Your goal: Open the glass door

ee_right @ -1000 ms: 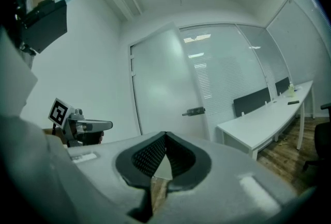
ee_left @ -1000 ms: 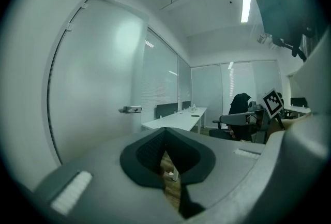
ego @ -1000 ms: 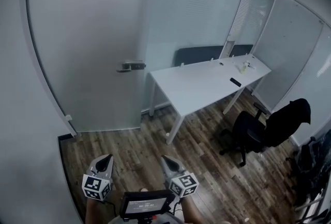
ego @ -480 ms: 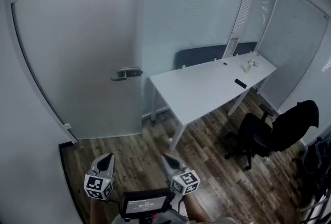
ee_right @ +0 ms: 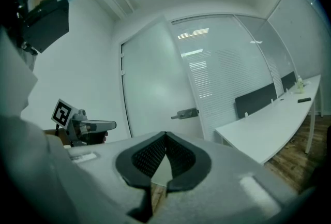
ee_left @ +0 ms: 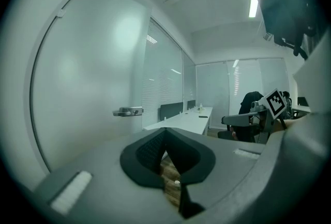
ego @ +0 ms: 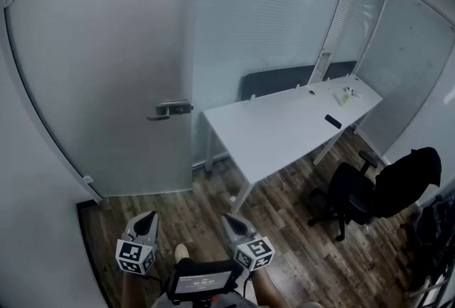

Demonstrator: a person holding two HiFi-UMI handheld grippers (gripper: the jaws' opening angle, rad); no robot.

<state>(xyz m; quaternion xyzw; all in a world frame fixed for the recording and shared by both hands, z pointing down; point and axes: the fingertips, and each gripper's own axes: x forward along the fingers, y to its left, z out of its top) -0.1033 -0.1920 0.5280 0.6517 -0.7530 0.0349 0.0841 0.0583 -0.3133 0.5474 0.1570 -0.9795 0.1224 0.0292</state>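
Note:
The frosted glass door (ego: 106,72) stands closed at the left, framed in a dark edge. Its metal lever handle (ego: 169,110) sits at the door's right side and also shows in the left gripper view as the handle (ee_left: 128,112) and in the right gripper view as the handle (ee_right: 185,113). My left gripper (ego: 148,218) and right gripper (ego: 229,220) are held low, side by side over the wood floor, well short of the door. Both are shut with nothing in them: the left gripper (ee_left: 165,130) and the right gripper (ee_right: 165,135) have pads that meet at the tips.
A white desk (ego: 284,130) with small items stands right of the door, against a glass partition with blinds (ego: 263,15). A black office chair (ego: 370,193) draped with a dark jacket stands at the right. A shoe (ego: 182,252) shows on the floor between the grippers.
The door and handle have come closer and shifted left in the head view. Both grippers advanced together, still shut. A shoe has appeared between them.

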